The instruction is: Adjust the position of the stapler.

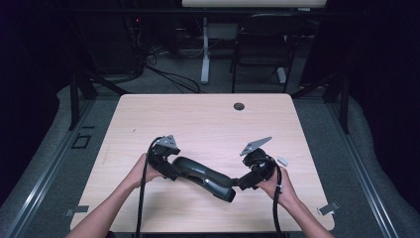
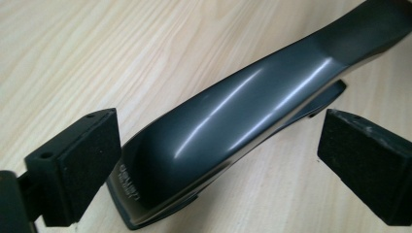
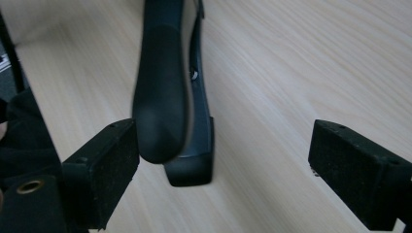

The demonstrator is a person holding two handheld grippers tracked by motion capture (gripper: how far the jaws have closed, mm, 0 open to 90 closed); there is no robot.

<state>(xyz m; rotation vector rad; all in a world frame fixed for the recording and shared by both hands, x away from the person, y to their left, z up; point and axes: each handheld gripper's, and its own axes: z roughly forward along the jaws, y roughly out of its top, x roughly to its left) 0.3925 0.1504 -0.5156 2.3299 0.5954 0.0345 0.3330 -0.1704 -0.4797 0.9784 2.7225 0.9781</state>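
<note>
Diagonally, stapler (image 1: 205, 177) runs upper-left to lower-right btwn tools.

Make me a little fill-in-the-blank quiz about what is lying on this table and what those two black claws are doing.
1. The long black stapler lies on a ____ table.
2. The left gripper has its jaws ____ around one end of it.
3. A small hole sits near the table's ____ edge.

Missing words: wooden; open; far

Glossy black stapler (image 1: 205, 177), pale wood-grain table (image 1: 208, 119), matte black claw pads (image 2: 92, 165)
</note>
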